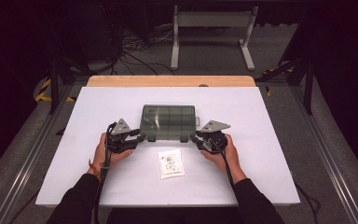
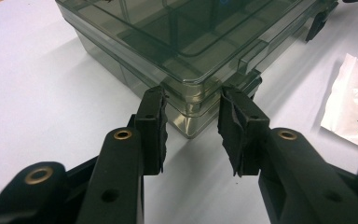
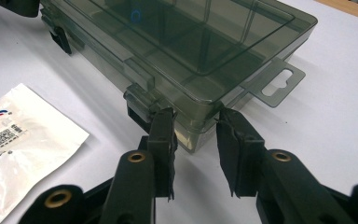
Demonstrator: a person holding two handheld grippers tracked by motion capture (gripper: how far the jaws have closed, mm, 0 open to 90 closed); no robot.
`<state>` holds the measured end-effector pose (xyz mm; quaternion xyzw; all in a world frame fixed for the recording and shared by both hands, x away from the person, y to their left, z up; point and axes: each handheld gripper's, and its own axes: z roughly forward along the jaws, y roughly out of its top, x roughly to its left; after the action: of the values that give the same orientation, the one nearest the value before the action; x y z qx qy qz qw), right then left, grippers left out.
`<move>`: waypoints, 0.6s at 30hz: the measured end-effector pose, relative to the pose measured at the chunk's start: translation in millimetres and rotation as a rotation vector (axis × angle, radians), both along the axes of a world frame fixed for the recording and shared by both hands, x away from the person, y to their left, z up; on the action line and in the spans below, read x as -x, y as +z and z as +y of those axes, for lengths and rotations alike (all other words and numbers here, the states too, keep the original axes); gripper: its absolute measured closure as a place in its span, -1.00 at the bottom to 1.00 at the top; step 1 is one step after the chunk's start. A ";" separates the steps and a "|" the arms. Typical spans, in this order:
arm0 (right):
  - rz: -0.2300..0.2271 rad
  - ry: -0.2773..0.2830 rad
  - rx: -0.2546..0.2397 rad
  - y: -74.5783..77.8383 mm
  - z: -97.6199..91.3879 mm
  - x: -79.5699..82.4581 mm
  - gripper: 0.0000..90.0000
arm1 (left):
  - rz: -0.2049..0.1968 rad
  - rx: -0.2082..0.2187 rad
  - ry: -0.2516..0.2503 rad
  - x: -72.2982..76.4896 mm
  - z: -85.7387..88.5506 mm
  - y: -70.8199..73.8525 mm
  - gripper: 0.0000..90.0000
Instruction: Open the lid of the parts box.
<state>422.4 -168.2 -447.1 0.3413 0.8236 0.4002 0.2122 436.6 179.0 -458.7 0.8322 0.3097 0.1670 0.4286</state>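
A grey box is flanked by two claws.
The near corners are straddled by the left claw and the right claw, jaws apart.

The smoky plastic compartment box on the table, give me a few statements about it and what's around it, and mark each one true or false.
1. The compartment box has its lid closed. True.
2. The left gripper straddles a near corner of the box. True.
3. A small white packet lies on top of the box. False: it lies on the white table, nearer the person than the box.
4. The right gripper holds the packet. False: it is at the box's other near corner.
5. A hang tab juts from one end of the box. True.
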 end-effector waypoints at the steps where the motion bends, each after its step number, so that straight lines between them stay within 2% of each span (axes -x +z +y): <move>1: -0.001 -0.001 0.001 0.1 0.2 0.3 0.51 | -0.005 -0.005 0.001 0.0 0.3 0.4 0.41; 13: -0.023 -0.005 -0.003 3.8 -2.0 3.1 0.63 | -0.033 0.002 0.012 4.2 9.6 7.4 0.46; 18: -0.032 -0.005 -0.001 5.0 -1.5 4.3 0.73 | -0.042 -0.002 -0.004 6.0 10.1 9.7 0.63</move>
<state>418.1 -169.7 -442.0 0.3368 0.8190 0.4057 0.2262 430.6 189.1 -448.9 0.8295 0.2988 0.1836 0.4346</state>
